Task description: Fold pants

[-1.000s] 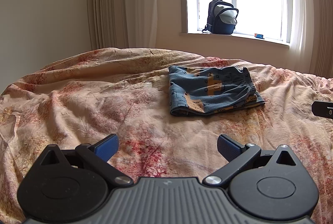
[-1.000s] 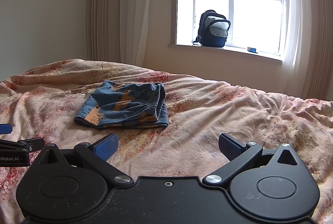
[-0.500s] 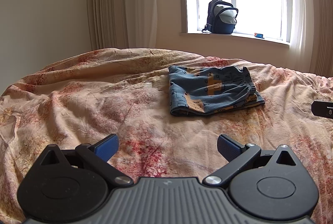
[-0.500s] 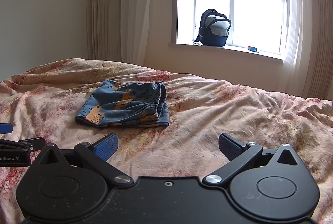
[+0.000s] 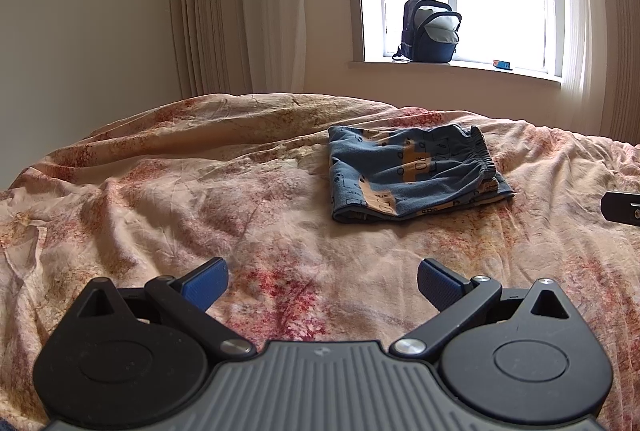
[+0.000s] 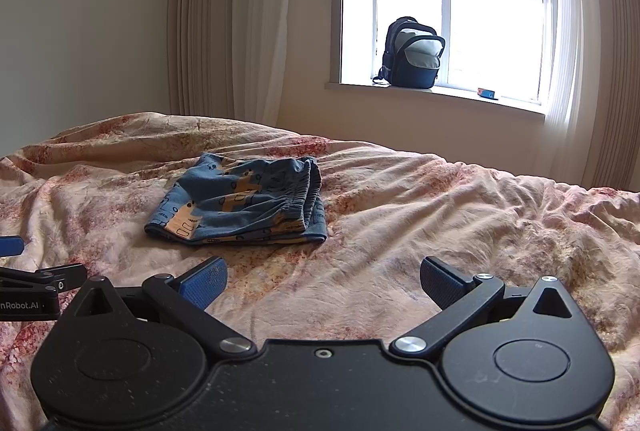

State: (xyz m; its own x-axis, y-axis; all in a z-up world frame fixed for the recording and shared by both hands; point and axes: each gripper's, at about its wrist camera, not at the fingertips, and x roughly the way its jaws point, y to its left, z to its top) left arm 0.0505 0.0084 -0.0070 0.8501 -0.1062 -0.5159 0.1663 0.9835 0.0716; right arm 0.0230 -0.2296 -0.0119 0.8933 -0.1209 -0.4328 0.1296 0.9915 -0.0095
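Observation:
The blue patterned pants (image 5: 412,175) lie folded into a small flat rectangle on the bed, waistband to the right; they also show in the right wrist view (image 6: 244,203). My left gripper (image 5: 322,281) is open and empty, held well back from the pants, low over the bedspread. My right gripper (image 6: 323,281) is open and empty too, back from the pants and to their right. Part of the left gripper shows at the left edge of the right wrist view (image 6: 28,291).
The bed is covered by a wrinkled pink floral bedspread (image 5: 180,199). A dark backpack (image 5: 430,31) and a small blue object (image 5: 502,65) sit on the windowsill behind. Curtains (image 5: 240,3) hang left of the window.
The right wrist view has shifted slightly; the pants and left gripper have not visibly moved.

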